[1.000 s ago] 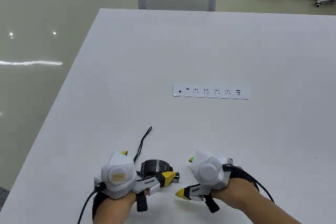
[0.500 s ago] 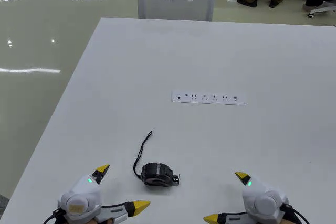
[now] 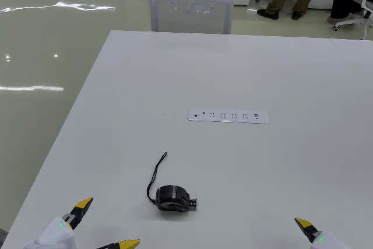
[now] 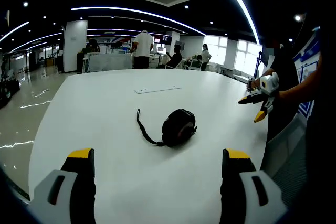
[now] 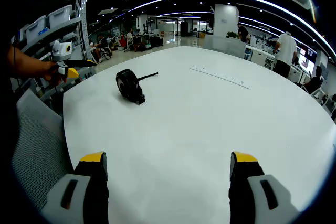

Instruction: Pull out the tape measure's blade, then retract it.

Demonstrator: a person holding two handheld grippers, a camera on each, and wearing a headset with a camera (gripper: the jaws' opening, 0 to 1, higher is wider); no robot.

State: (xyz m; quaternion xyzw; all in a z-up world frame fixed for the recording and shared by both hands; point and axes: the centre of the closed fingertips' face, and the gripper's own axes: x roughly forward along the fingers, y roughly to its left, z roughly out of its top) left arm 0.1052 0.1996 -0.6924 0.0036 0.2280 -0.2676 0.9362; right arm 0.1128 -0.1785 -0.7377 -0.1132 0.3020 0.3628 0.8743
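Centrally, the black tape measure (image 3: 173, 198) lies on the white table (image 3: 233, 74) with its blade wound inside the case, at about 7 o'clock from the power strip (image 3: 227, 116); its cord (image 3: 156, 170) trails toward 11 o'clock. The left gripper (image 4: 157, 154), at 8 o'clock from the tape measure, and the right gripper (image 5: 168, 157), at 4 o'clock, both stand well apart from it, yellow-tipped jaws spread wide and holding nothing.

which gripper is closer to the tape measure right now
Left. The left gripper hovers open just to the near left of the tape measure; the right gripper, also open, is farther off to its near right.
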